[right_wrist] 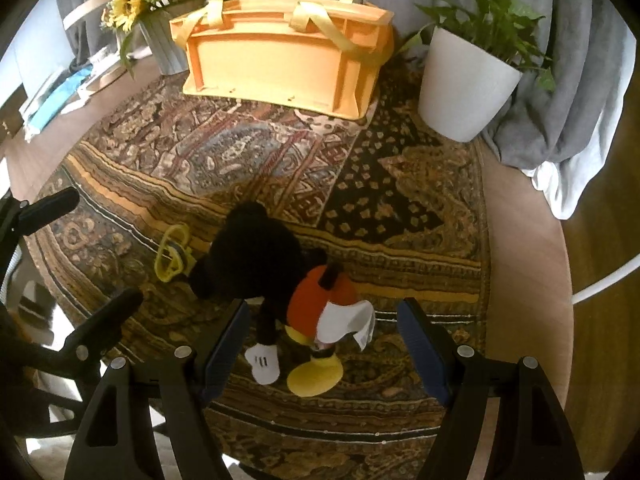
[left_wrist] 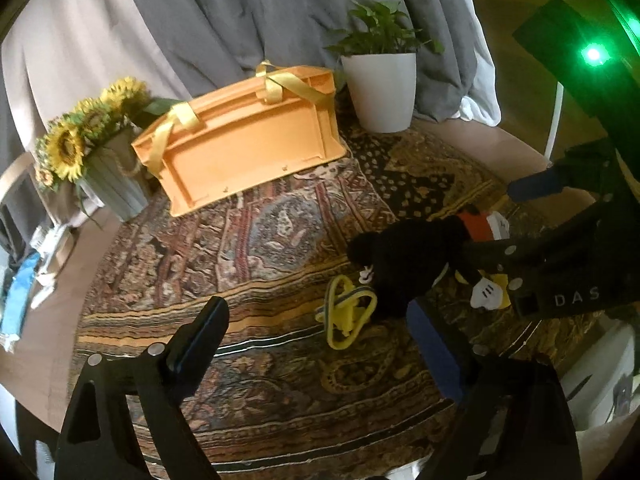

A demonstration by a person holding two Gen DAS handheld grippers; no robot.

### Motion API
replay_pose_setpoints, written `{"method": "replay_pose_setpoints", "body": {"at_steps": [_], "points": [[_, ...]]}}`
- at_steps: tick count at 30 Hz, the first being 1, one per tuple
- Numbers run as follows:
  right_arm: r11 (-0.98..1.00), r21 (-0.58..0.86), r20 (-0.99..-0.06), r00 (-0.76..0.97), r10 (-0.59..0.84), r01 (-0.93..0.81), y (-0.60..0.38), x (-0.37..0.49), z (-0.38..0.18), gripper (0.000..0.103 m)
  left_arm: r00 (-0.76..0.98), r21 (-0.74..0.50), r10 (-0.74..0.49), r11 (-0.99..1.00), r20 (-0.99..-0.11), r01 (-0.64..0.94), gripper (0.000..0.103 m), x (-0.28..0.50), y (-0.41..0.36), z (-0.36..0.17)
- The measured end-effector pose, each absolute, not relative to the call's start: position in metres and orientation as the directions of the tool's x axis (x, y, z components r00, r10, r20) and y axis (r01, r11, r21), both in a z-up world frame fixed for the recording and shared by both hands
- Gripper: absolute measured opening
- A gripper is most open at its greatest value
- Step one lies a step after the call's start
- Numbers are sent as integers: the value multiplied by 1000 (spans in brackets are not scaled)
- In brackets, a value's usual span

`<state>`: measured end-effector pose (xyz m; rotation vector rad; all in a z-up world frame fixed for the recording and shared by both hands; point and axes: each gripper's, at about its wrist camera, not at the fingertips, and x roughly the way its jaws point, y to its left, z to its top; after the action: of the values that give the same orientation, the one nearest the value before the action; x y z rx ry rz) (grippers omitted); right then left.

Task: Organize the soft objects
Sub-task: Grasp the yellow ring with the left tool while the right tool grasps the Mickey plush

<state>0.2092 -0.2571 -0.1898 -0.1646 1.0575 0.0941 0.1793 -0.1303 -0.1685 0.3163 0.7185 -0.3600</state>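
Black mouse plush (right_wrist: 280, 280) lies face-down – red shorts, yellow shoes – beside yellow toy (right_wrist: 173, 254).

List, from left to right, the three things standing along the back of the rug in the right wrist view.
Sunflower pot → orange crate → white plant pot.

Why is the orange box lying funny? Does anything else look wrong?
The orange box is tipped on its side, its flat bottom facing us and its yellow straps flopping over the top. The Mickey plush lies face down on the patterned cloth, with a yellow loop toy beside its head. Nothing looks spilled or broken.
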Motion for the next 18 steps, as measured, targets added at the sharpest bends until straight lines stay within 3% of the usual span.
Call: {"method": "replay_pose_setpoints", "body": {"at_steps": [18], "points": [[990, -49, -899, 439, 16, -135, -263, 222, -213, 76, 641, 61, -271, 893, -718, 446, 80, 204, -135, -198]]}}
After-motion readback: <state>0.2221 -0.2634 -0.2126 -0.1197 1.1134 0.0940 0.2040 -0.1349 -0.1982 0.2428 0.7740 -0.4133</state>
